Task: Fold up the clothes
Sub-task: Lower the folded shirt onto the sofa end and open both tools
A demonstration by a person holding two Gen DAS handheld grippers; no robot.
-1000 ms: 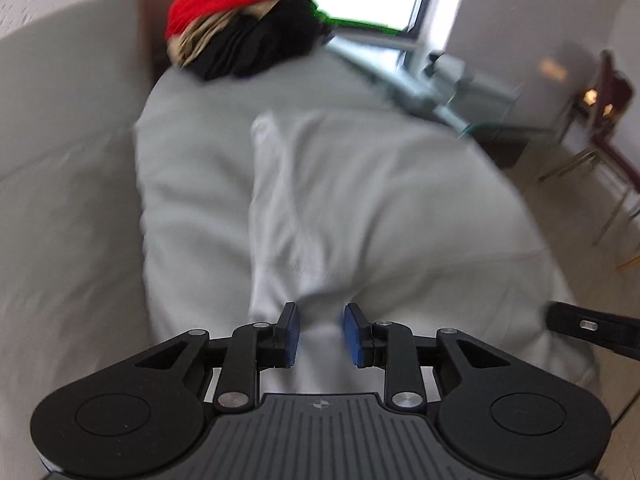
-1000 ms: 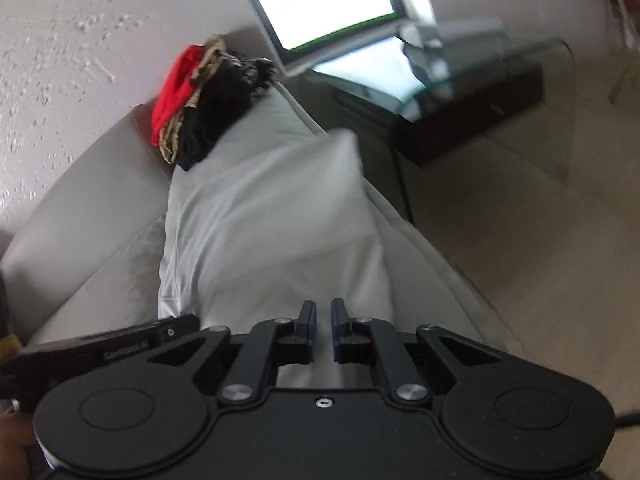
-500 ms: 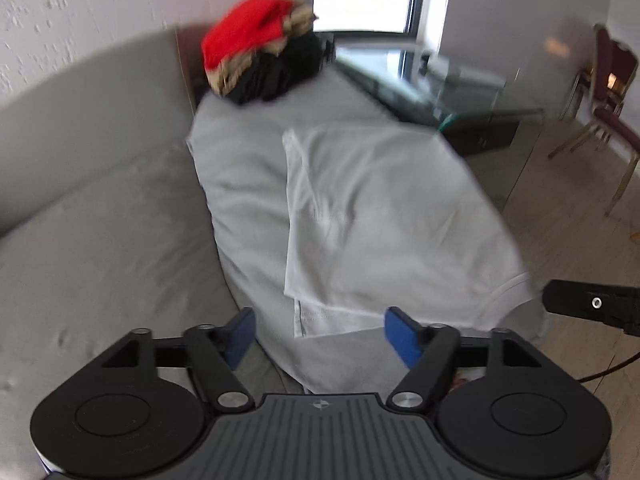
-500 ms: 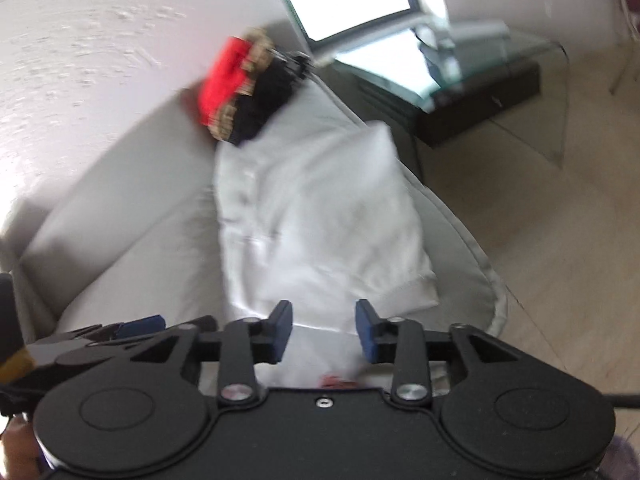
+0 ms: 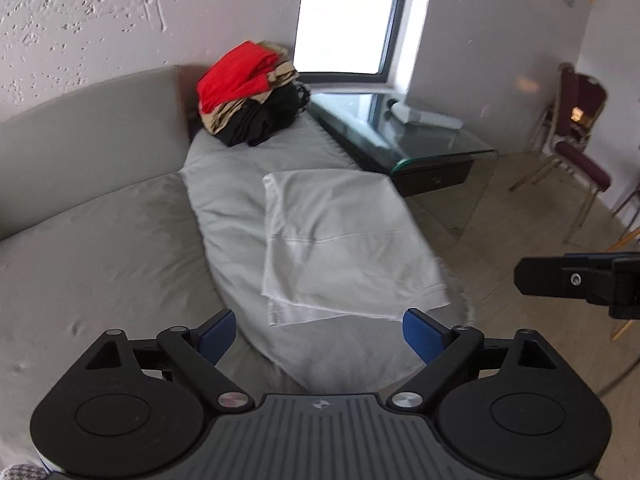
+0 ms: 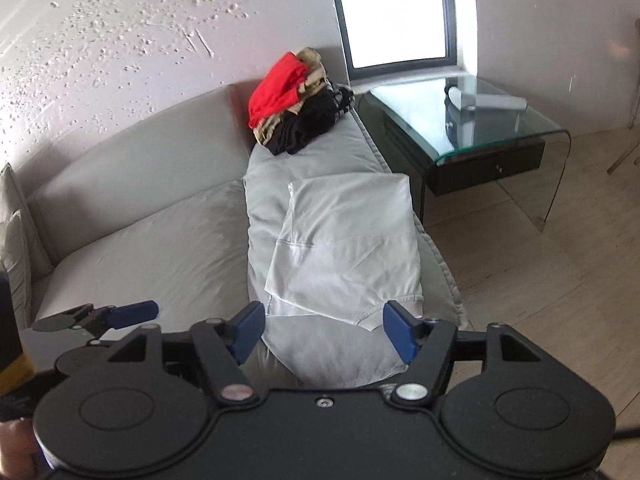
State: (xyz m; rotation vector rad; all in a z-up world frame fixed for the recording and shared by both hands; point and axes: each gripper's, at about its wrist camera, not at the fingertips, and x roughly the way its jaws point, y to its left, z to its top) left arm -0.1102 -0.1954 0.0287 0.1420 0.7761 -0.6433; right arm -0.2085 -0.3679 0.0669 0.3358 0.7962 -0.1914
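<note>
Left gripper (image 5: 318, 332) jaws opening wide, blue pads spread, nothing between them; it hangs over the near end of the sofa. Right gripper (image 6: 323, 333) same deal, jaws opening, nothing clamped (its black finger also pokes in at the right edge of the left view). Just past both sets of pads lies the folded white garment (image 5: 340, 248), a flat rectangle on the long grey cushion (image 5: 228, 200), seam line running across its middle, near hem slightly ragged. Neither gripper touches it. Grey sofa seat (image 5: 100, 248) spreads to the left, backrest behind. At the cushion's far end, well apart from the white piece, sits a pile of clothes (image 5: 250, 92): red on top, tan under, black at the bottom. Beside the sofa's far right side stands a glass side table (image 6: 480, 136) with a dark drawer (white object on top, can't tell what). Maroon chair (image 5: 580, 152) further right on the wood floor.
</note>
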